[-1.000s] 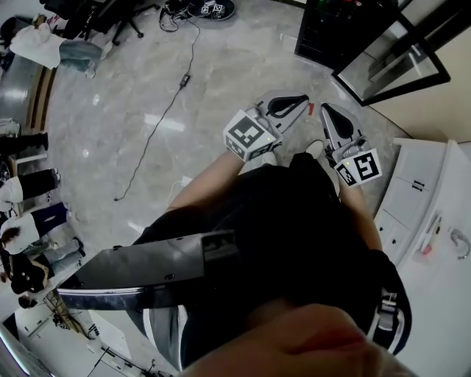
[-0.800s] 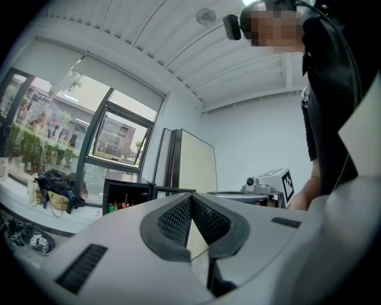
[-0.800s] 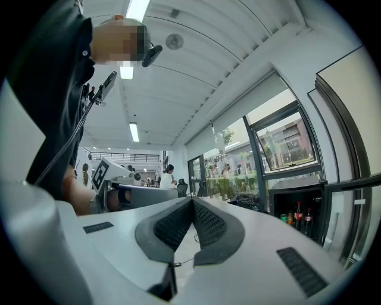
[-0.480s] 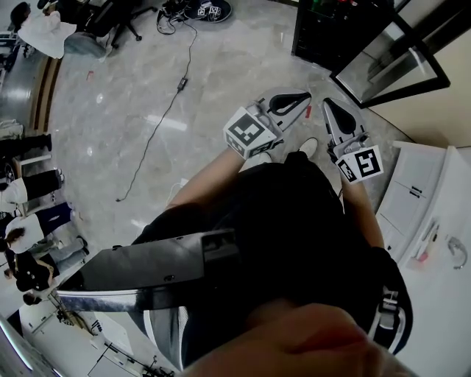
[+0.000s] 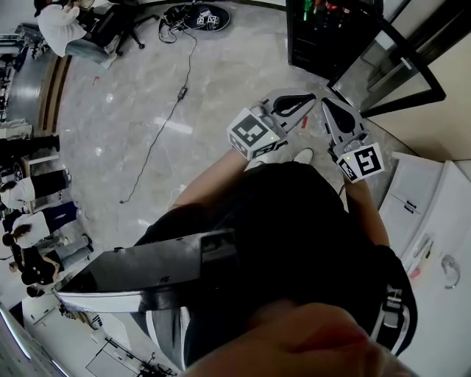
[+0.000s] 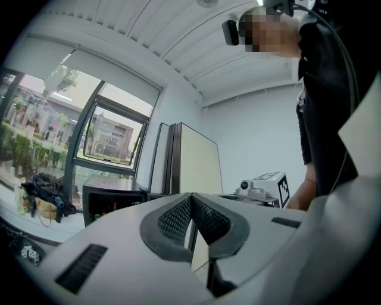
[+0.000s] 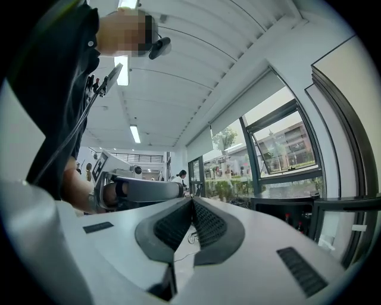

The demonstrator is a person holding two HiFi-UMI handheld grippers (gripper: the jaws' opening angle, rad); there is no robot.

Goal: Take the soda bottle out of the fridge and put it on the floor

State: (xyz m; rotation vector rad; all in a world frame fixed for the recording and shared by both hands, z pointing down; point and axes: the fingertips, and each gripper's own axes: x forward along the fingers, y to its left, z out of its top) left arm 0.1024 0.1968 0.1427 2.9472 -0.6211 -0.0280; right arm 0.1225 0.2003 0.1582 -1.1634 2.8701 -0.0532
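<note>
Both tools are held out level over the marble floor [image 5: 221, 66], side by side and just apart. The left hand-held gripper [image 5: 306, 97] has its jaws pressed together with nothing between them; its own view shows the ribbed pads [image 6: 176, 218] meeting at the tip. The right hand-held gripper [image 5: 328, 104] is likewise fully closed and empty, pads [image 7: 209, 225] touching.

The black fridge [image 5: 310, 46] stands at the floor's far edge, towards the right corner, with its glass door [image 5: 383, 62] swung open to the right. Small bottles [image 5: 318, 9] stand inside it, some red-capped; which one is the soda bottle is too small to tell. Both hand-held grippers point towards the fridge and are well apart from it.

A dark cable [image 5: 158, 132] trails across the floor to the left. A white cabinet [image 5: 419, 199] stands at the right edge, and people sit and stand along the left edge.
</note>
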